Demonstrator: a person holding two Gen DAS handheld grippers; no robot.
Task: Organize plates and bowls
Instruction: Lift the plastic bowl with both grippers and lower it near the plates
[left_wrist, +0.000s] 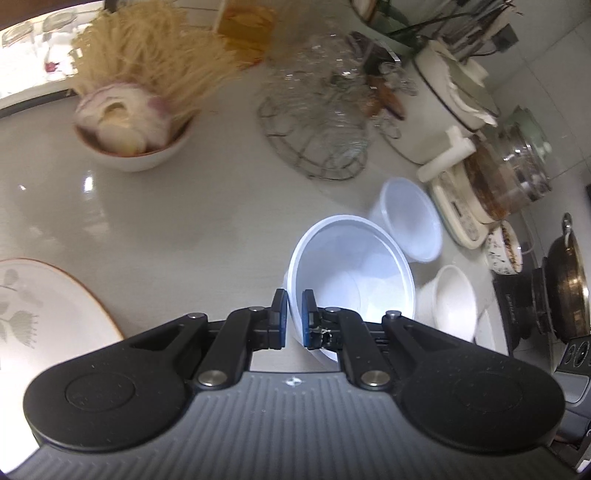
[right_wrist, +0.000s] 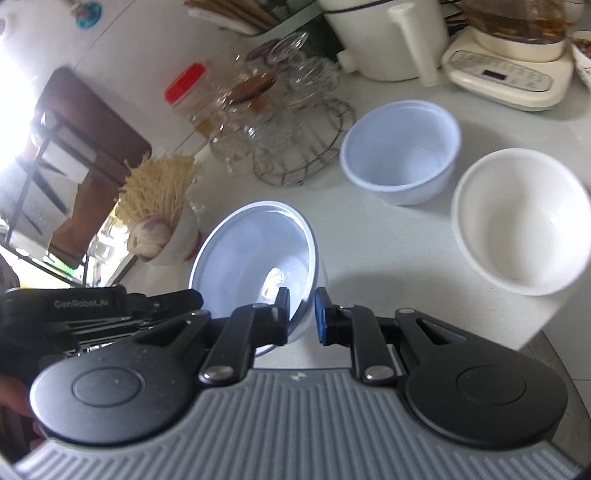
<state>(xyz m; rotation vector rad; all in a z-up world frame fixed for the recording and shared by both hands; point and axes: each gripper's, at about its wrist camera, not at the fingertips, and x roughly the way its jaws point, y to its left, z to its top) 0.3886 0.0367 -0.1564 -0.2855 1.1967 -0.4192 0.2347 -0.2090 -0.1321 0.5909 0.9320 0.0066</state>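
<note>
The left gripper (left_wrist: 294, 317) jaws pinch the pale blue bowl's (left_wrist: 351, 266) rim to carry it; the right gripper (right_wrist: 302, 314) jaws straddle its rim, slightly apart.

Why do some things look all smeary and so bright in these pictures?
Left wrist view: the onion bowl and glass rack are motion-blurred; the window glares top left. Right wrist view: the left edge is washed out white, and the white bowl looks slightly smeared.

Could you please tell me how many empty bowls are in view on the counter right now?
3: a pale blue bowl pinched in the left gripper, a second blue bowl near the wire rack, and a white bowl beside it. Others may be hidden.
</note>
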